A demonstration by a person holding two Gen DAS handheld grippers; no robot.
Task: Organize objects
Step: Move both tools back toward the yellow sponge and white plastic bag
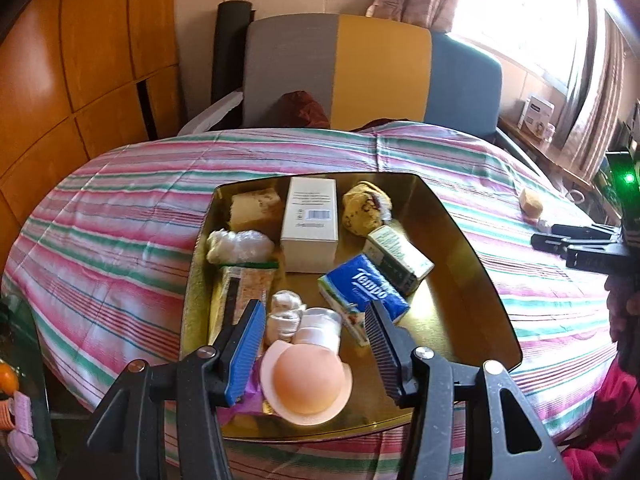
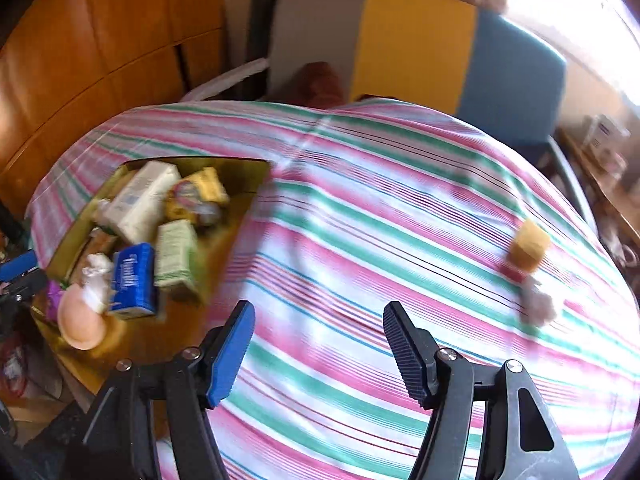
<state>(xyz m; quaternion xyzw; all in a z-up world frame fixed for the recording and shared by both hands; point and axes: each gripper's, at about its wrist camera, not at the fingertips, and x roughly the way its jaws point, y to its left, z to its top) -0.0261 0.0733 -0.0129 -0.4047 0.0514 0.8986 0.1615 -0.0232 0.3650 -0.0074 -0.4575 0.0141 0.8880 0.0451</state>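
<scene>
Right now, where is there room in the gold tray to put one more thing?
The gold tray is bare along its right side, between the Tempo tissue pack and the right rim. Its left and middle are crowded with boxes and wrapped things. The striped bedcover is also open.

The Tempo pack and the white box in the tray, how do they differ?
The Tempo pack is blue with white lettering; the white box is plain with small print and a barcode. The Tempo pack is soft-wrapped and lies tilted; the white box is rigid, taller, and sits squarely. The Tempo pack lies nearer the left gripper. Both rest inside the gold tray.
</scene>
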